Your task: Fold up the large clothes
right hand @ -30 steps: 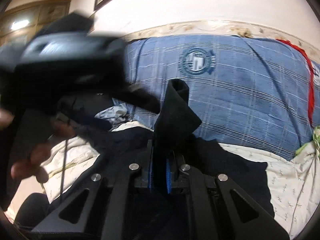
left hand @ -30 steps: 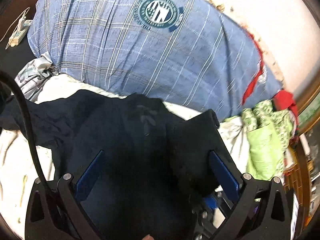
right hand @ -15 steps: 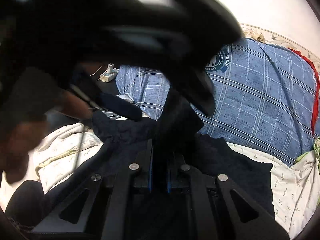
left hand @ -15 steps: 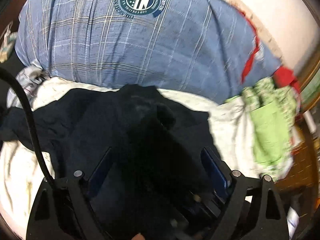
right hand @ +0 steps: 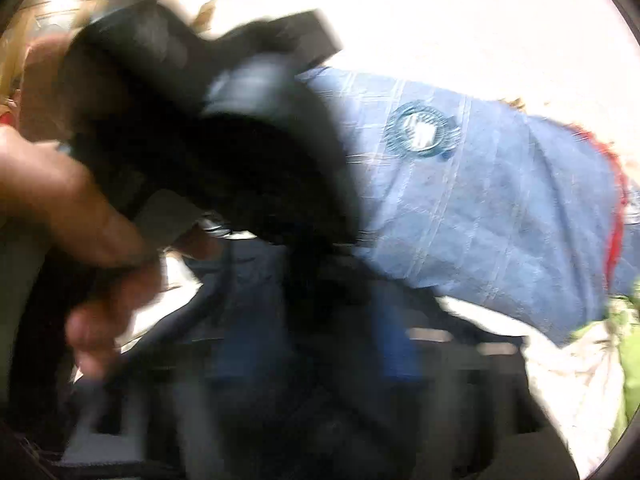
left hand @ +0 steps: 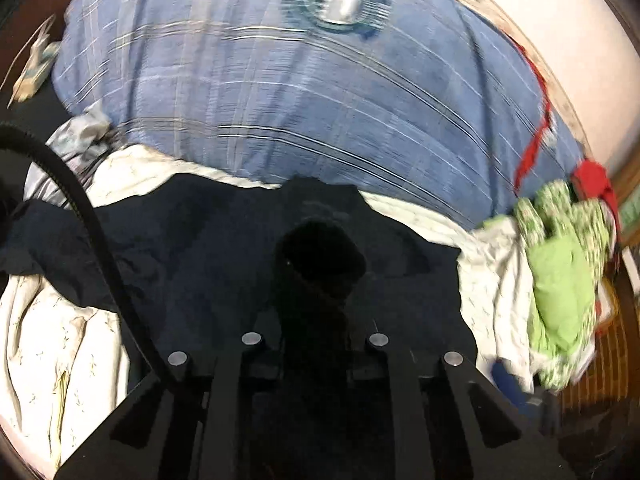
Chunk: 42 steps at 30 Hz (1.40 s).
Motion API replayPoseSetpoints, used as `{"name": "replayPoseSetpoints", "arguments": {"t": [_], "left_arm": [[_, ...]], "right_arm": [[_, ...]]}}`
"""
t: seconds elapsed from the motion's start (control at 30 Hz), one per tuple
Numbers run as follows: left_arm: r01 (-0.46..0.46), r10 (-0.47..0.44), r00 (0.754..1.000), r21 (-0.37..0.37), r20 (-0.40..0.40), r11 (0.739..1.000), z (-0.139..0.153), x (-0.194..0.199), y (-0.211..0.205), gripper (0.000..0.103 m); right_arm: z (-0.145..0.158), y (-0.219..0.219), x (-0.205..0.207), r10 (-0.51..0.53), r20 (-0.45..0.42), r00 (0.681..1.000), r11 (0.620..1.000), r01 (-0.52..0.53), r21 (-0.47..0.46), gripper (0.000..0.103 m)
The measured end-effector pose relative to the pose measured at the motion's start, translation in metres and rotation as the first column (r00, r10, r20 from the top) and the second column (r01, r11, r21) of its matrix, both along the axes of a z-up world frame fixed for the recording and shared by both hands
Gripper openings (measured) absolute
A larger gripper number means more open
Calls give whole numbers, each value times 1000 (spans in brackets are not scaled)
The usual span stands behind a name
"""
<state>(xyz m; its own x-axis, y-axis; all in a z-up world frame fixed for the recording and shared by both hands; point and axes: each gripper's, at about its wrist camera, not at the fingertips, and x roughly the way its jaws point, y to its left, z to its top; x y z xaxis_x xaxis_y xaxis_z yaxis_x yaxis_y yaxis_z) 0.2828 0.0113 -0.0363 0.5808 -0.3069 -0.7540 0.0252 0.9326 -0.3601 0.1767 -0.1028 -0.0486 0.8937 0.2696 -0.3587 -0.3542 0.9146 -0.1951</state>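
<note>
Left tongs [left hand: 314,344] closed on dark garment [left hand: 208,248].

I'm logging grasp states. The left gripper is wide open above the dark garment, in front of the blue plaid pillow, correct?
Not quite. In the left wrist view the left gripper is shut on a bunched fold of the dark garment, not wide open. The rest holds: the blue plaid pillow lies behind the garment.

The dark navy garment [left hand: 192,248] lay spread and rumpled just ahead of the left gripper [left hand: 316,336], one sleeve trailing off to that gripper's left. A bunched fold of it rose upright between the closed fingers. Around the right gripper [right hand: 340,344] it was only a dark blur.
</note>
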Motion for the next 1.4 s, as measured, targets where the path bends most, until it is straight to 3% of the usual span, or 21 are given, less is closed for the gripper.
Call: {"name": "replayPoseSetpoints", "arguments": {"t": [0.1, 0.2, 0.3, 0.4, 0.43, 0.5, 0.57, 0.63, 0.7, 0.77, 0.83, 0.9, 0.93, 0.97, 1.13, 1.23, 1.33, 1.4], "left_arm": [[-57, 57, 998, 47, -9, 997, -13, 9, 29, 18], [-77, 80, 995, 44, -57, 996, -40, 16, 56, 19], [-92, 98, 990, 55, -105, 994, -73, 18, 73, 21], [-106, 117, 981, 77, -155, 991, -105, 14, 80, 25], [-113, 125, 977, 75, -173, 991, -114, 13, 83, 27], [-122, 133, 974, 74, -182, 990, -129, 10, 87, 33], [-112, 129, 974, 101, -187, 989, -135, 8, 86, 38], [-107, 126, 977, 115, -172, 988, -139, 5, 87, 41], [-105, 129, 977, 139, -171, 985, -139, 0, 86, 45], [-130, 165, 970, 195, -176, 972, -137, -8, 89, 72], [-188, 226, 965, 247, -133, 950, -120, -22, 95, 73], [-228, 253, 966, 287, -53, 930, -98, -34, 95, 82], [-240, 256, 967, 298, -14, 924, -87, -38, 94, 91], [-243, 254, 967, 297, 4, 923, -81, -40, 93, 91], [-181, 184, 983, 236, 11, 955, -76, -40, 73, 91], [-124, 122, 992, 190, 23, 974, -80, -36, 52, 91], [-72, 71, 997, 207, 12, 976, -95, -30, 32, 91], [-52, 61, 998, 238, -29, 970, -111, -19, 24, 91]], "right_arm": [[3, -27, 4, -59, -50, 997, 994, 63, 89, 88], [-2, -64, 17, -144, -137, 980, 965, 170, 202, 89], [-26, -102, 47, -134, -318, 939, 902, 248, 353, 90], [-64, -123, 75, -132, -515, 847, 837, 373, 400, 88], [-76, -128, 84, -135, -566, 813, 824, 410, 393, 80], [-100, -130, 86, -144, -648, 748, 814, 462, 352, 76], [-117, -131, 88, -194, -690, 698, 829, 493, 265, 58], [-122, -132, 86, -222, -671, 708, 858, 468, 211, 46], [-120, -133, 86, -233, -670, 705, 871, 457, 179, 43], [-113, -135, 84, -251, -669, 700, 862, 475, 175, 42], [-92, -137, 85, -240, -638, 731, 850, 475, 225, 44], [-70, -128, 93, -242, -583, 775, 871, 439, 221, 52], [-62, -122, 102, -260, -559, 787, 879, 433, 201, 68], [-61, -118, 111, -265, -557, 787, 880, 434, 194, 74], [-80, -122, 153, -287, -616, 734, 847, 495, 195, 74], [-97, -127, 165, -324, -642, 695, 844, 519, 135, 74], [-120, -138, 174, -362, -678, 639, 837, 544, 66, 71], [-128, -140, 177, -401, -658, 638, 846, 533, 2, 71]]}}
